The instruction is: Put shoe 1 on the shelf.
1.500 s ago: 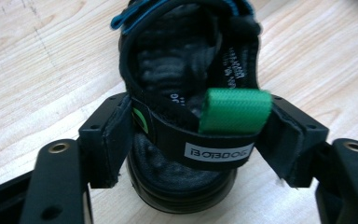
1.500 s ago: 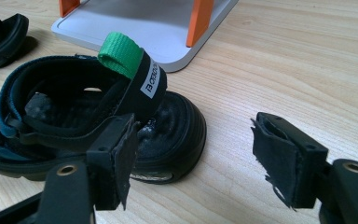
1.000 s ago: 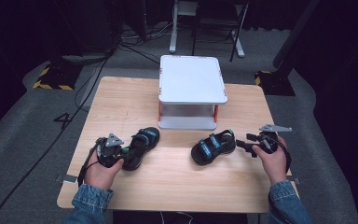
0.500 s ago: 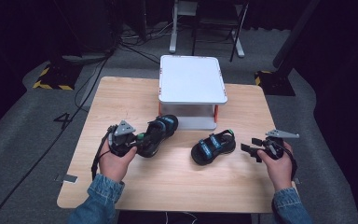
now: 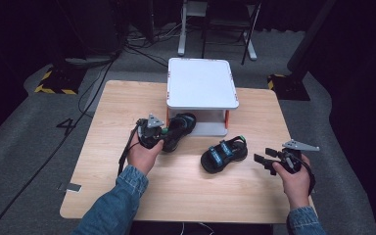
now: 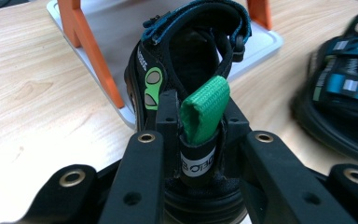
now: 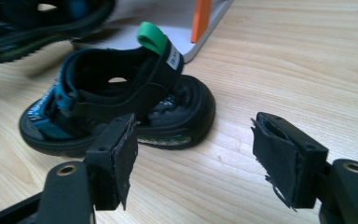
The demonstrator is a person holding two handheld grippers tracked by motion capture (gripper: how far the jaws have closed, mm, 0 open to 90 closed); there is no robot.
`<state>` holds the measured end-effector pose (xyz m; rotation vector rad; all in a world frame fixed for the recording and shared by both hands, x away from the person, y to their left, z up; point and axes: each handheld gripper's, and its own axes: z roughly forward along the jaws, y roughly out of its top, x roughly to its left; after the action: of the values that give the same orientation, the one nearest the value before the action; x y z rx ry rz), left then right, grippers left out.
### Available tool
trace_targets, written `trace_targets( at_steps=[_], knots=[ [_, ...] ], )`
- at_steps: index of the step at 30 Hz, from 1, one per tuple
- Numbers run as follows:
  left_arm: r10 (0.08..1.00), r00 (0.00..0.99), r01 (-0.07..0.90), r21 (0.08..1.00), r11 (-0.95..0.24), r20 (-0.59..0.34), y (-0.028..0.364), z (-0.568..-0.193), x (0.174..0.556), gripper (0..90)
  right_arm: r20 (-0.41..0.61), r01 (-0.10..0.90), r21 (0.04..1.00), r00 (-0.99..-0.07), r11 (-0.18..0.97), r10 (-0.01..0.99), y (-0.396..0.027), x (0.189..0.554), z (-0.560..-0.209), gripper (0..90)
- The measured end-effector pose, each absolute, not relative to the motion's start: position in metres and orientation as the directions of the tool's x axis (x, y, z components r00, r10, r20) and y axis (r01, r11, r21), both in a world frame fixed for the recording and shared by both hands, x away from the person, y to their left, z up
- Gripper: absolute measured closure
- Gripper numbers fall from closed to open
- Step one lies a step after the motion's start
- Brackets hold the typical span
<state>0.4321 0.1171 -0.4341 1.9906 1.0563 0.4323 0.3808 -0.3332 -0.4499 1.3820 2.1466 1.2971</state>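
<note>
My left gripper (image 5: 161, 135) is shut on the heel strap of a black sandal (image 5: 180, 127), just under its green pull tab (image 6: 205, 109). The sandal's toe points in under the white two-level stand (image 5: 201, 83). In the left gripper view the sandal (image 6: 186, 56) hangs in front of the stand's lower plate (image 6: 116, 28), beside an orange leg (image 6: 91, 56). The second sandal (image 5: 223, 154), black with blue straps, lies on the table (image 5: 127, 103). My right gripper (image 5: 264, 159) stands open just right of it. In the right gripper view that sandal (image 7: 121, 107) lies beyond the gripper (image 7: 196, 158), heel toward me.
The white stand has orange legs (image 7: 200, 18) and sits at the table's far middle. A cable (image 5: 125, 152) trails from the left gripper. Chair and desk legs (image 5: 247, 34) stand on the floor beyond the table.
My left gripper has carried its sandal away from the person and to the right, up to the stand. My right gripper has drawn back a little from the second sandal.
</note>
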Motion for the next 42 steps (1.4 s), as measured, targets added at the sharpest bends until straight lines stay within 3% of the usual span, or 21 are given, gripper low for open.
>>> trace_targets(
  at_steps=[9,14,17,21,26,29,31,33,42],
  knots=[
    [0.84,0.54,0.53,0.795,-0.294,-0.05,0.109,-0.453,0.448,70.6,0.202,0.593,0.789,-0.494,0.159,0.846,-0.337,0.373,-0.455,31.4],
    [0.829,0.551,0.519,0.816,-0.255,-0.092,0.112,-0.457,0.446,42.0,0.203,0.596,0.785,-0.501,0.166,0.841,-0.334,0.375,-0.456,31.4],
    [0.81,0.583,0.472,0.837,-0.277,-0.061,0.111,-0.456,0.443,24.8,0.195,0.591,0.786,-0.516,0.181,0.834,-0.331,0.378,-0.456,31.4],
    [0.794,0.607,0.433,0.846,-0.31,-0.02,0.114,-0.446,0.433,20.3,0.191,0.586,0.788,-0.524,0.188,0.83,-0.331,0.382,-0.454,31.4],
    [0.783,0.621,0.484,0.803,-0.348,-0.035,0.132,-0.436,0.414,26.2,0.194,0.58,0.795,-0.521,0.178,0.831,-0.336,0.386,-0.452,31.3],
    [0.795,0.602,0.577,0.731,-0.365,-0.078,0.144,-0.443,0.406,47.2,0.199,0.582,0.795,-0.521,0.174,0.83,-0.337,0.389,-0.453,31.3],
    [0.79,0.601,0.617,0.697,-0.365,-0.118,0.151,-0.453,0.405,67.9,0.202,0.582,0.794,-0.526,0.177,0.826,-0.336,0.392,-0.454,31.3],
    [0.791,0.599,0.633,0.68,-0.371,-0.125,0.153,-0.46,0.407,77.0,0.202,0.584,0.791,-0.533,0.184,0.822,-0.332,0.395,-0.454,31.3],
    [0.778,0.614,0.626,0.682,-0.378,-0.133,0.144,-0.477,0.421,80.1,0.203,0.591,0.78,-0.547,0.204,0.812,-0.325,0.398,-0.458,31.2]
  ],
)
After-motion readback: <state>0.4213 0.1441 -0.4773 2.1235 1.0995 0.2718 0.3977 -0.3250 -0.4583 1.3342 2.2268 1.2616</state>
